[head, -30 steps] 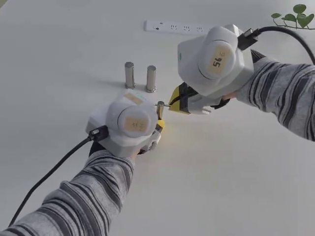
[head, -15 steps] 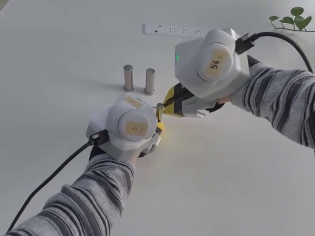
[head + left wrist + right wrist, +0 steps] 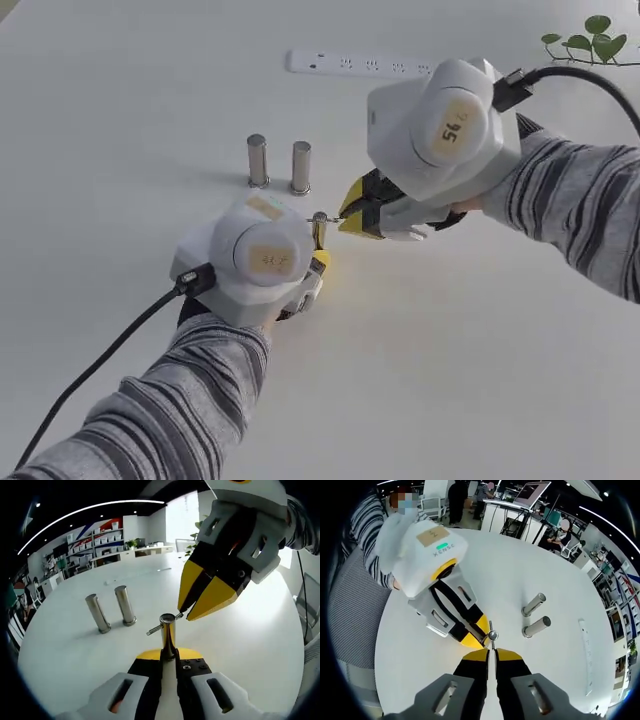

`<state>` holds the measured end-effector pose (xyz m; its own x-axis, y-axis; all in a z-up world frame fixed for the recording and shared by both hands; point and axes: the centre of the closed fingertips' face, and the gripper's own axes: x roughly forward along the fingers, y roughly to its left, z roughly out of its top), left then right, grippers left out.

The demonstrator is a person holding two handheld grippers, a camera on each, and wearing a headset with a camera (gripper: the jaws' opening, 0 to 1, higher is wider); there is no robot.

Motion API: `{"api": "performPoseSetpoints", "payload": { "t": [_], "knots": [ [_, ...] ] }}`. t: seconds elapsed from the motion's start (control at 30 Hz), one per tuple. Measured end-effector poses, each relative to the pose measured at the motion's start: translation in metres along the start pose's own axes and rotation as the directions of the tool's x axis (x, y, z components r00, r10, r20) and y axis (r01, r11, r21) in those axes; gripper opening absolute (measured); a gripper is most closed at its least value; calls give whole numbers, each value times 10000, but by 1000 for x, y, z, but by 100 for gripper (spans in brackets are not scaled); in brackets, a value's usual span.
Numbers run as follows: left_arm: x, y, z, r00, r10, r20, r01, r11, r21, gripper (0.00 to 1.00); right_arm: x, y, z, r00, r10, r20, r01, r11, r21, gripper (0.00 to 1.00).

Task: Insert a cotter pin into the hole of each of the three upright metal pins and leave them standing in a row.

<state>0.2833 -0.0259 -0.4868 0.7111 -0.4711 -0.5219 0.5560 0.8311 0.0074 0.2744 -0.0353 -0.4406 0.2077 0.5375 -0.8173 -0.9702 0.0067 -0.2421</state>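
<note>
Eased back a touch, the right tongs [image 3: 343,218] stay pinched on the cotter pin [image 3: 154,629]. Left of the held pin [image 3: 167,635]: one bare pin [image 3: 258,160], a second bare pin [image 3: 301,166], standing on the counter [image 3: 150,100]. Now the left tongs [image 3: 168,656] clamp the held pin upright, cotter through its hole. One nearly done, two left.

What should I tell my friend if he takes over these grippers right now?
Left gripper: shut on the held metal pin, keeping it upright.
Right gripper: shut on the cotter pin, which passes through the hole near that pin's top.
Two more metal pins stand side by side on the table, with no cotter pin visible in either.
Done: the first pin looks threaded.
Left: let go, fit cotter pins in the other two, and stand all three in a row.
</note>
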Motion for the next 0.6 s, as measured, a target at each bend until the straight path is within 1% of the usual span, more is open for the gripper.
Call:
{"api": "performPoseSetpoints", "payload": {
  "t": [0.13,0.23,0.37,0.6],
  "knots": [
    [0,0,0,10000,-50,-12,50,10000,33,5,-1,0,-1,10000,-46,-69,46,10000,-67,0],
    [0,0,0,10000,-64,-10,64,10000,15,5,0,-1,-1,10000,-52,-50,52,10000,48,0],
    [0,0,0,10000,-66,-14,66,10000,20,5,1,-2,3,9999,-22,153,16,9993,369,0],
    [1,0,1,10000,-68,-21,68,10000,54,5,1,-2,5,9999,-45,132,40,9992,407,0]
  ]
}}
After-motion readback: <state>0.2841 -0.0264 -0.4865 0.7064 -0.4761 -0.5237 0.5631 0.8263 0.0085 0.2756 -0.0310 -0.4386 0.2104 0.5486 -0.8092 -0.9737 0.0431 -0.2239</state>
